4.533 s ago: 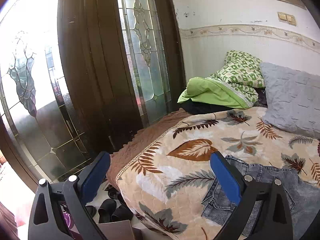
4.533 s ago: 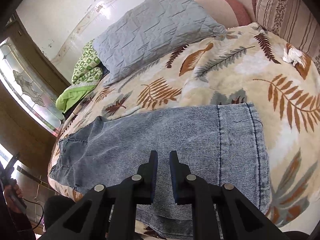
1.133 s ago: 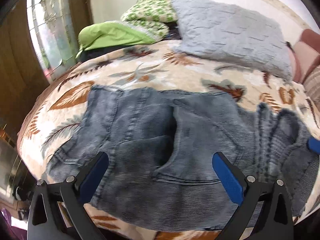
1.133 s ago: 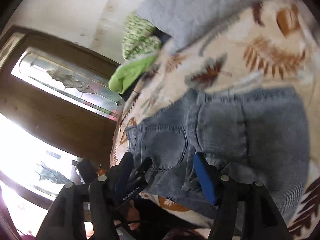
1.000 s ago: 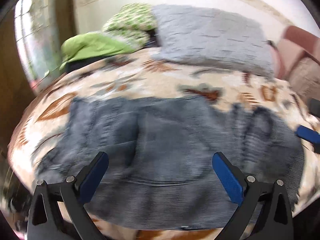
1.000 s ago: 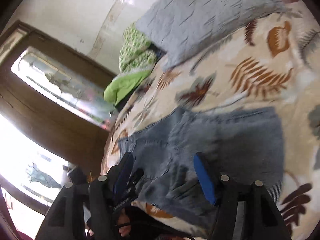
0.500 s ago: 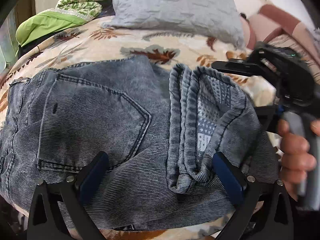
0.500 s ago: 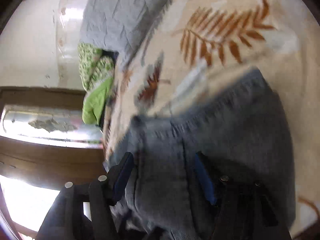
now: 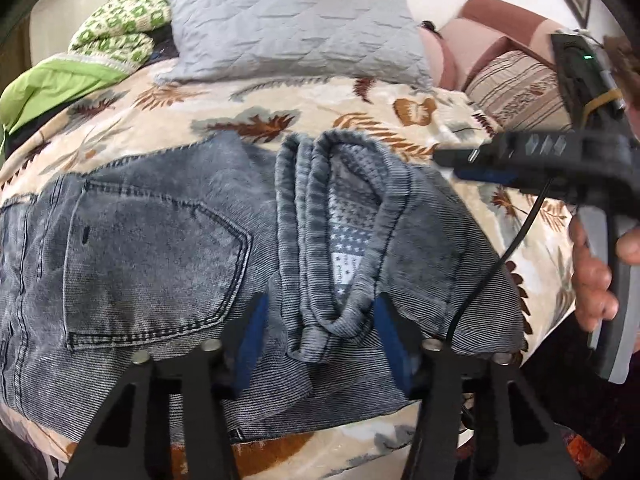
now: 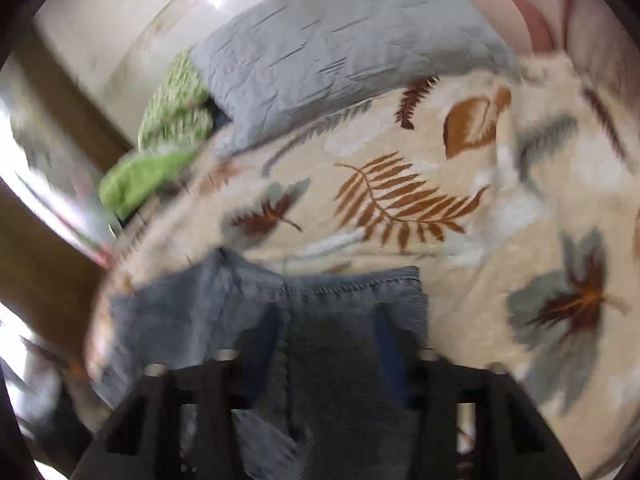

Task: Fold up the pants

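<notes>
Grey denim pants (image 9: 160,248) are seen folded on a leaf-print bedspread (image 9: 360,96), a grey pillow (image 9: 288,20) at 12 o'clock. The left gripper (image 9: 320,320), its jaws just narrowed, is set either side of the bunched hems (image 9: 320,240) without pinching them. The right gripper (image 10: 328,344), also just narrowed, is blurred over denim; no grip can be told.
</notes>
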Demonstrator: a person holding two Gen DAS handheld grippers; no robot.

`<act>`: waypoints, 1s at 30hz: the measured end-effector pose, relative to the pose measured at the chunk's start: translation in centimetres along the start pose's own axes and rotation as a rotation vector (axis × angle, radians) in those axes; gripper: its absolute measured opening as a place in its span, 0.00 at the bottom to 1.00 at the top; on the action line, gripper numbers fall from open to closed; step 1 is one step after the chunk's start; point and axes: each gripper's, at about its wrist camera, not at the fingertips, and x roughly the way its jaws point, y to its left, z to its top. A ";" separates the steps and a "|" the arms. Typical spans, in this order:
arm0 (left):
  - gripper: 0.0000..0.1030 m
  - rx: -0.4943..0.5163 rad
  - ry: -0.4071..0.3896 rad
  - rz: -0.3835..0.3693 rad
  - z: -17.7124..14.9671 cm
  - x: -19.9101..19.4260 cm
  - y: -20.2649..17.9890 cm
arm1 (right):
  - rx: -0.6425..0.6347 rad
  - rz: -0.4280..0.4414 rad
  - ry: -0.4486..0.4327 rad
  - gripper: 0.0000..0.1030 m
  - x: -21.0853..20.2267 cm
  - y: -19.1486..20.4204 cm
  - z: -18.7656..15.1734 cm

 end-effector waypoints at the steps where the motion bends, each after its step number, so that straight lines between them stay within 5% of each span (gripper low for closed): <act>1: 0.43 0.002 -0.005 -0.007 -0.1 -0.2 0.0 | -0.036 -0.020 0.025 0.34 0.5 0.7 -0.3; 5: 0.32 -0.002 -0.009 -0.047 -0.4 -0.7 0.4 | -0.076 0.011 0.218 0.34 5.2 2.1 -1.5; 11: 0.19 0.020 0.011 -0.187 -1.6 -1.9 0.6 | -0.071 0.091 0.148 0.37 5.0 1.7 -1.0; 15: 0.20 0.089 -0.057 -0.077 -2.0 -3.0 -0.4 | 0.004 0.167 0.094 0.37 3.2 -0.7 -1.2; 17: 0.24 0.109 -0.078 -0.060 -1.7 -3.3 -0.8 | -0.015 0.154 0.062 0.37 2.1 -1.7 -1.4; 21: 0.61 0.139 -0.090 -0.056 -0.8 -3.0 -2.0 | 0.018 0.171 0.077 0.36 2.2 -3.5 -1.5; 26: 0.64 0.158 -0.062 -0.022 0.9 -1.1 -2.4 | 0.111 0.260 0.148 0.37 4.1 -5.4 -1.0; 27: 0.63 0.178 -0.043 -0.025 1.3 -0.4 -2.6 | 0.116 0.272 0.157 0.37 4.2 -5.6 -0.9; 30: 0.26 0.242 0.018 -0.049 1.6 0.9 -3.4 | 0.158 0.333 0.183 0.36 4.9 -6.7 -0.7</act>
